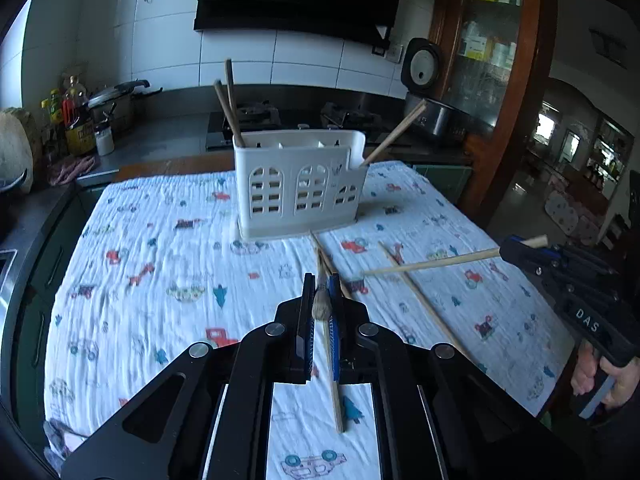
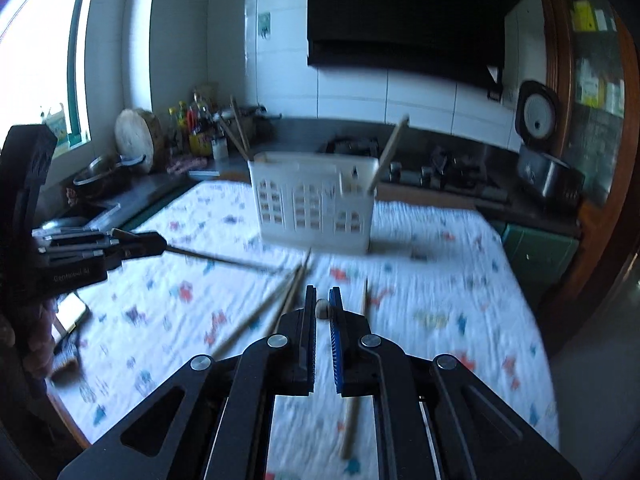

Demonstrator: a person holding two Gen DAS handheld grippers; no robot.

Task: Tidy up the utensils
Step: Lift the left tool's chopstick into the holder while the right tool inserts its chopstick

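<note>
A white utensil holder (image 1: 300,184) (image 2: 316,208) stands at the far middle of a printed cloth (image 1: 160,280). Two chopsticks (image 1: 230,112) lean in its left end and one chopstick (image 1: 394,134) leans in its right end. My left gripper (image 1: 321,284) (image 2: 160,242) is shut on a chopstick (image 1: 334,380) (image 2: 224,258) lifted above the cloth. At the right, my right gripper (image 2: 322,294) (image 1: 506,246) is shut on another chopstick (image 1: 432,262) (image 2: 350,424), also raised. Loose chopsticks (image 1: 420,296) (image 2: 272,308) lie on the cloth in front of the holder.
Behind the table runs a counter with a gas stove (image 1: 256,116), a rice cooker (image 1: 432,116) at the right, and bottles (image 1: 72,112) and a pot (image 1: 116,100) at the left. A hand (image 1: 600,376) holds the right gripper's handle. A phone (image 2: 72,312) lies at the table's left edge.
</note>
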